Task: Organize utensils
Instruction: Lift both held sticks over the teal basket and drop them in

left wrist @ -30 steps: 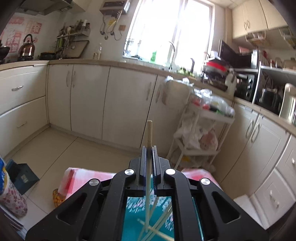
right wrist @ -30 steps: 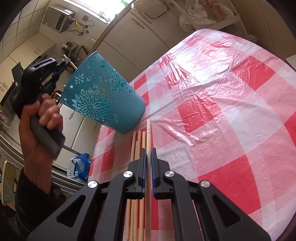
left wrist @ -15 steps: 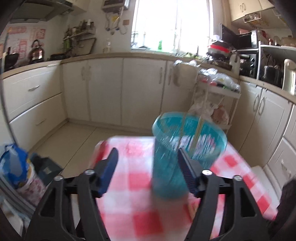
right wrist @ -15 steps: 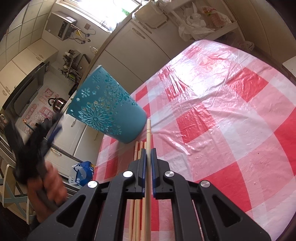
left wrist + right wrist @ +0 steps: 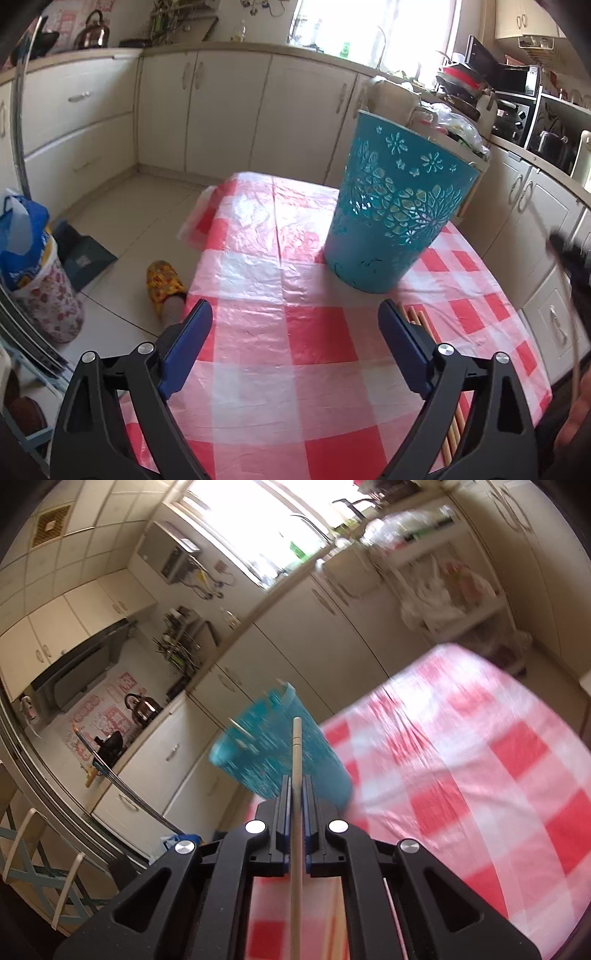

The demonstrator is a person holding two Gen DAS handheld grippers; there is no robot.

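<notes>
Chopstick-loading step: your right hand-held gripper is clamped on one pale wooden chopstick, left hand-held gripper spread empty near the teal perforated plastic cup standing on the red-checked table; next, likely tip it into the cup.

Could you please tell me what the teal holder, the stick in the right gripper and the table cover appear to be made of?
Teal holder: likely moulded plastic, matte, with cut-out flower patterns.
Stick clamped in the right gripper: pale and slim, probably wood or bamboo; blur leaves it open.
Table cover: red-checked sheet, glossy and wrinkled, seemingly plastic film or vinyl.
</notes>
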